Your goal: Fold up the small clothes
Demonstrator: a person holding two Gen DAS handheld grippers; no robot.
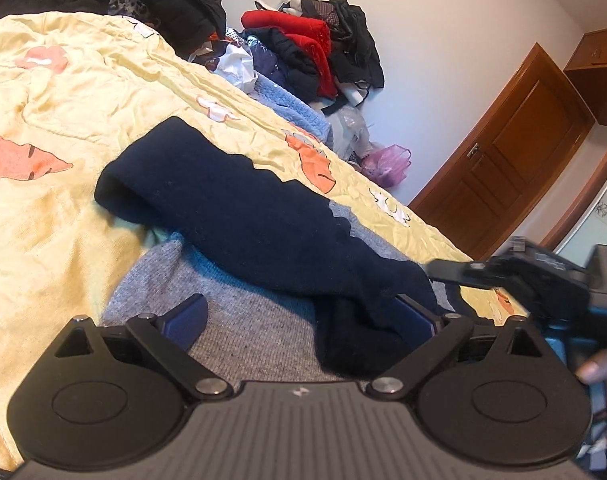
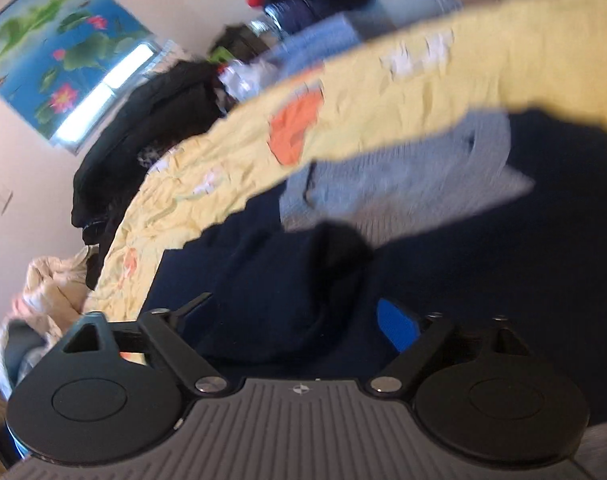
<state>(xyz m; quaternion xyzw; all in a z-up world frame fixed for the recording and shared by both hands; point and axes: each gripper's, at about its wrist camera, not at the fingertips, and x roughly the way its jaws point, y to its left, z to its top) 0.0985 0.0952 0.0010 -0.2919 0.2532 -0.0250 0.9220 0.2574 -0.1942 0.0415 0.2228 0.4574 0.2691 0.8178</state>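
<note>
The left claw (image 1: 299, 316) stands wide apart above a grey knit garment (image 1: 247, 336) spread on the bed. A dark navy sleeve (image 1: 231, 200) lies folded across that grey knit, running from the yellow bedspread (image 1: 83, 92) down toward the claw. The sleeve's bunched end (image 1: 355, 336) drapes against the right-hand blue pad and hides most of it; the left-hand blue pad (image 1: 185, 320) sits clear over grey knit. Nothing is pinched between the two pads. At the right edge of the left wrist view part of the other tool (image 1: 543, 276) and a few fingers of a hand (image 1: 601, 368) show, cut off by the frame.

The right claw (image 2: 295, 320) is also apart — its blue pad on the right (image 2: 397, 324) shows plainly, while the pad on the left is only a dark sliver against dark cloth. A fold of navy fabric (image 2: 287, 292) sits between the pads, but whether it touches either one is hard to tell. This view is smeared by motion blur, so the grey cloth (image 2: 403, 176) beyond and the bedspread's edge have no sharp outline.

Behind the bed, a heap of clothes (image 1: 315, 44) — red, black, blue — is piled against the wall, beside a wooden door (image 1: 511, 160).
</note>
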